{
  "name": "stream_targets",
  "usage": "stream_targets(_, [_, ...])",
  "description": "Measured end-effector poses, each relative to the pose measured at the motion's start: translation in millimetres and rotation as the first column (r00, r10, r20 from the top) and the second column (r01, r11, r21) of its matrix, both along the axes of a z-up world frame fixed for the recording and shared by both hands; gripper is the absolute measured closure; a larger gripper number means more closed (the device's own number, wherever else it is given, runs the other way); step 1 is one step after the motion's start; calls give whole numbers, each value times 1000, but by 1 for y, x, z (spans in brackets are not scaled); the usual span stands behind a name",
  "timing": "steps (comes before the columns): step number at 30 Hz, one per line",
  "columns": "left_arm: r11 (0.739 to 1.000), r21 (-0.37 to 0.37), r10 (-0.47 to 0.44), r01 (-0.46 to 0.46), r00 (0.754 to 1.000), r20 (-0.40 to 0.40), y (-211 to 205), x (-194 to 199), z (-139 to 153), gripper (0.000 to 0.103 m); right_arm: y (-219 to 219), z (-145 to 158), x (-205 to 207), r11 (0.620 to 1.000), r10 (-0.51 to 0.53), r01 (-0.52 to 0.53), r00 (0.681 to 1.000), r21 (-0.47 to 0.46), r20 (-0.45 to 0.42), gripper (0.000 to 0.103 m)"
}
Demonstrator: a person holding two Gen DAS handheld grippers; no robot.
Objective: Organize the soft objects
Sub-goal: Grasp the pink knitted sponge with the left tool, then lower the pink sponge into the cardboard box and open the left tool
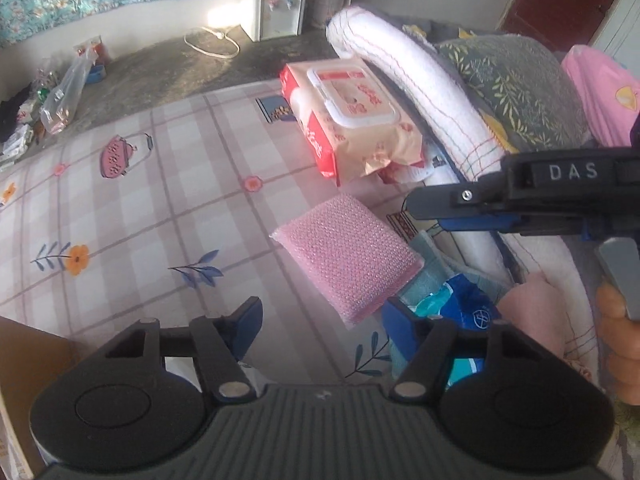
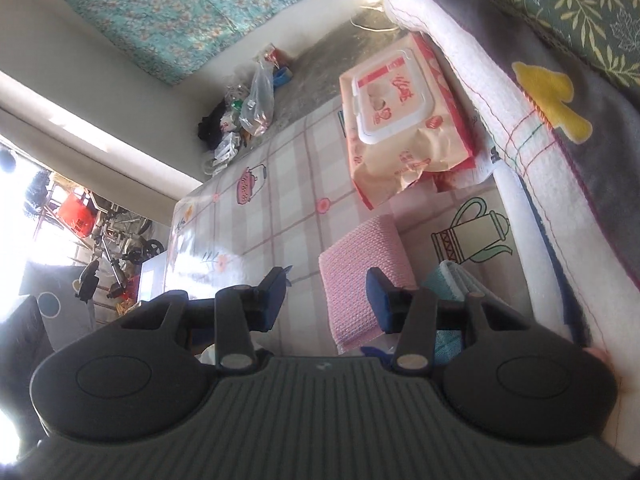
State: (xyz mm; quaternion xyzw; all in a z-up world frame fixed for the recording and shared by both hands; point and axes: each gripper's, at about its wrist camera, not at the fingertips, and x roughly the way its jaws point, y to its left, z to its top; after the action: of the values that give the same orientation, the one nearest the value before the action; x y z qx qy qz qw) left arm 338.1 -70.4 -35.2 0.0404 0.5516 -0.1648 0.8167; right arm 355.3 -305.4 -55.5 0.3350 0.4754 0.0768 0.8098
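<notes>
A pink bubble-textured sponge (image 1: 348,256) (image 2: 360,272) lies flat on the checked bed sheet (image 1: 160,200). My left gripper (image 1: 324,320) hovers over its near corner, open, neither pad touching it. My right gripper (image 2: 328,292) is open too; the sponge lies below and beyond its right finger, unpressed. The left wrist view shows the right gripper (image 1: 424,208) side-on, coming in from the right above a rolled white towel (image 1: 420,92). A pack of wet wipes (image 1: 352,112) (image 2: 404,120) rests beyond the sponge. A teal cloth (image 1: 424,276) (image 2: 452,280) and a blue packet (image 1: 468,304) lie beside the sponge.
A leaf-print pillow (image 1: 516,84) and a grey blanket (image 2: 580,80) are piled along the right. A pink cloth (image 1: 528,308) lies near a person's hand (image 1: 620,344). A water dispenser (image 1: 276,4) and plastic bags (image 1: 64,96) stand on the floor beyond the bed.
</notes>
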Motion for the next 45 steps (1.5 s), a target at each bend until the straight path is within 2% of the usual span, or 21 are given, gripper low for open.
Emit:
stream_targets(4, [998, 40, 43, -39, 993, -113, -11, 22, -29, 36, -4, -36, 29, 1000, 2, -2, 998, 5, -68, 59])
stream_targets(8, [997, -14, 74, -78, 978, -195, -10, 41, -50, 36, -5, -66, 50, 1000, 18, -17, 992, 12, -122, 59])
stream_targets(12, [991, -40, 109, -124, 957, -268, -9, 56, -65, 36, 1, -84, 61, 999, 41, -38, 989, 21, -142, 61])
stream_targets(17, [987, -61, 125, -149, 946, -299, -10, 65, -76, 37, 11, -99, 73, 998, 60, -57, 985, 19, -164, 65])
stream_targets(19, [986, -79, 117, -148, 945, -306, -12, 66, -78, 47, 12, -104, 74, 998, 56, -50, 985, 45, -161, 67])
stream_targets(20, [986, -84, 114, -146, 945, -308, -14, 66, -77, 49, 11, -105, 75, 997, 56, -48, 986, 54, -159, 69])
stream_targets(24, [986, -80, 121, -148, 954, -275, -19, 60, -67, 50, 17, -102, 75, 998, 45, -38, 989, 53, -142, 72])
stream_targets(29, [988, -107, 96, -115, 982, -165, -15, 41, -27, 51, 17, -82, 67, 998, 26, -19, 994, 65, -106, 73])
stream_targets(33, [986, -134, 87, -98, 992, -89, -6, 26, 8, 51, 21, -47, 52, 997, 17, -15, 999, 74, -30, 73])
stream_targets(37, [983, -164, 81, -83, 997, -20, 6, 1, 45, 51, 29, -4, 32, 997, 6, -9, 999, 78, 47, 74])
stream_targets(41, [986, -159, 67, -58, 996, 53, 22, -31, 78, 51, 43, 41, 3, 997, 23, -31, 994, 73, 106, 74])
stream_targets(45, [984, -162, 91, -72, 990, 111, 66, -72, 113, 51, 68, 86, -35, 993, 65, -82, 981, 87, 183, 74])
